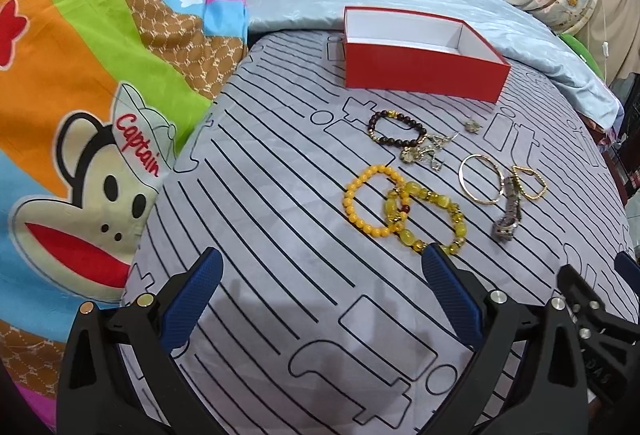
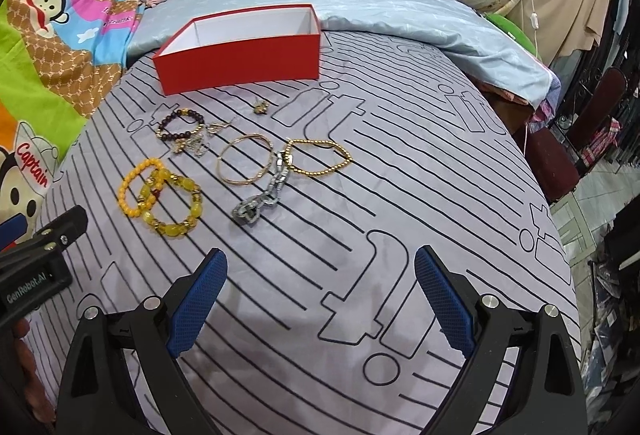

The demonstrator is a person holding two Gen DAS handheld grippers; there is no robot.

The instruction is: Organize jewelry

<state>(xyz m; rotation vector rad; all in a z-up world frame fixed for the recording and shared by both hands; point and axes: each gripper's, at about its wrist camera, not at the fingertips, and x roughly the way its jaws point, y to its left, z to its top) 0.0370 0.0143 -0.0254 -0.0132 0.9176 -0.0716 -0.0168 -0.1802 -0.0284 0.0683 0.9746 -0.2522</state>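
Toward the far edge of the striped grey bedsheet (image 2: 400, 195) sits the red box (image 2: 240, 55), open-topped, white inside, nothing visible in it. Jewelry lies loose between box and tongs, none boxed yet.

Left gripper (image 1: 320, 267): jaws wide, holding nothing. Right gripper (image 2: 320, 267): jaws wide, holding nothing.

Nearest the left gripper: two yellow bead bracelets (image 1: 400, 207), overlapping, flat on the sheet, just ahead of its right fingertip and slightly right of centre line. Beyond them, the dark bead bracelet (image 1: 396, 131) with a small tangle of charms beside it, close to the box.

Ahead of the right gripper and left of its centre line: silver chain bracelet (image 2: 264, 195), long axis running away from the tongs and tilting right, its far end touching the gold bangle (image 2: 244, 161) and the gold heart-shaped chain (image 2: 320, 157). A small lone trinket (image 2: 260, 106) rests near the box wall.

Judgement: the left is nearer the yellow pair, the right nearer the silver chain; gripping across the chain's long axis looks best.
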